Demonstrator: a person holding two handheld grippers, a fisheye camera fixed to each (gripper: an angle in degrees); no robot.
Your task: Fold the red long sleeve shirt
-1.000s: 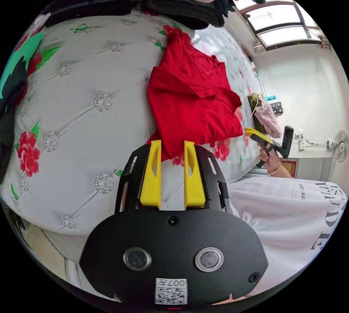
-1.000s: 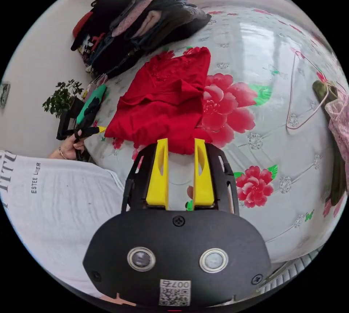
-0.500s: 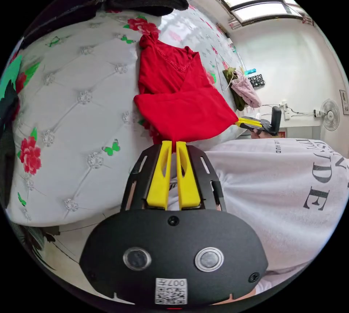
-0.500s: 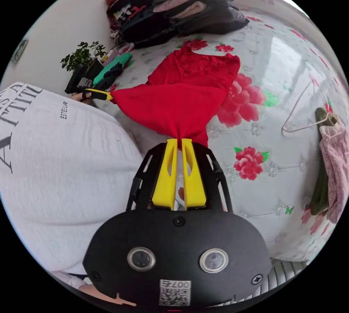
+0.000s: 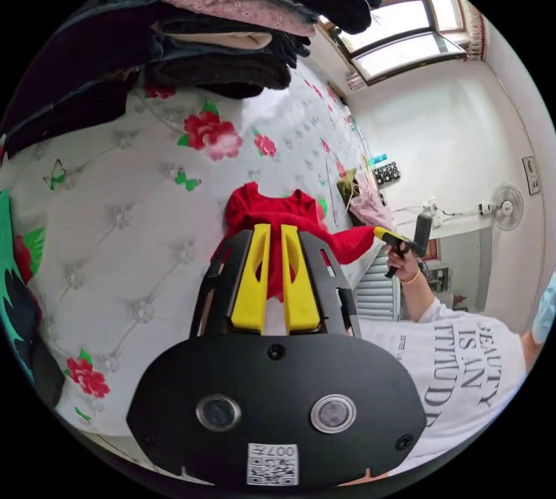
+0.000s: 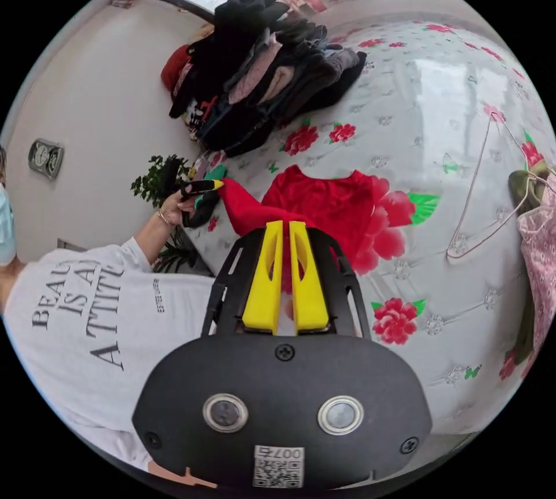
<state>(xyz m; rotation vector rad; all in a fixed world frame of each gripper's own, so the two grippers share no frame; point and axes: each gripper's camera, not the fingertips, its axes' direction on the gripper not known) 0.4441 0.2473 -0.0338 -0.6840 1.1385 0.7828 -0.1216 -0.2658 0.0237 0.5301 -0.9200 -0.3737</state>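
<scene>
The red long sleeve shirt lies on the flowered bed, its near edge lifted. The left hand-held gripper pinches one corner of it, and the right hand-held gripper pinches the other. A pile of dark clothes sits farther back on the bed.

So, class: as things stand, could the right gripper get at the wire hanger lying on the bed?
Probably not yet. The right gripper is shut on the red shirt, so it is occupied. The bed between it and the wire hanger looks bare, so once it lets go the way seems free.
</scene>
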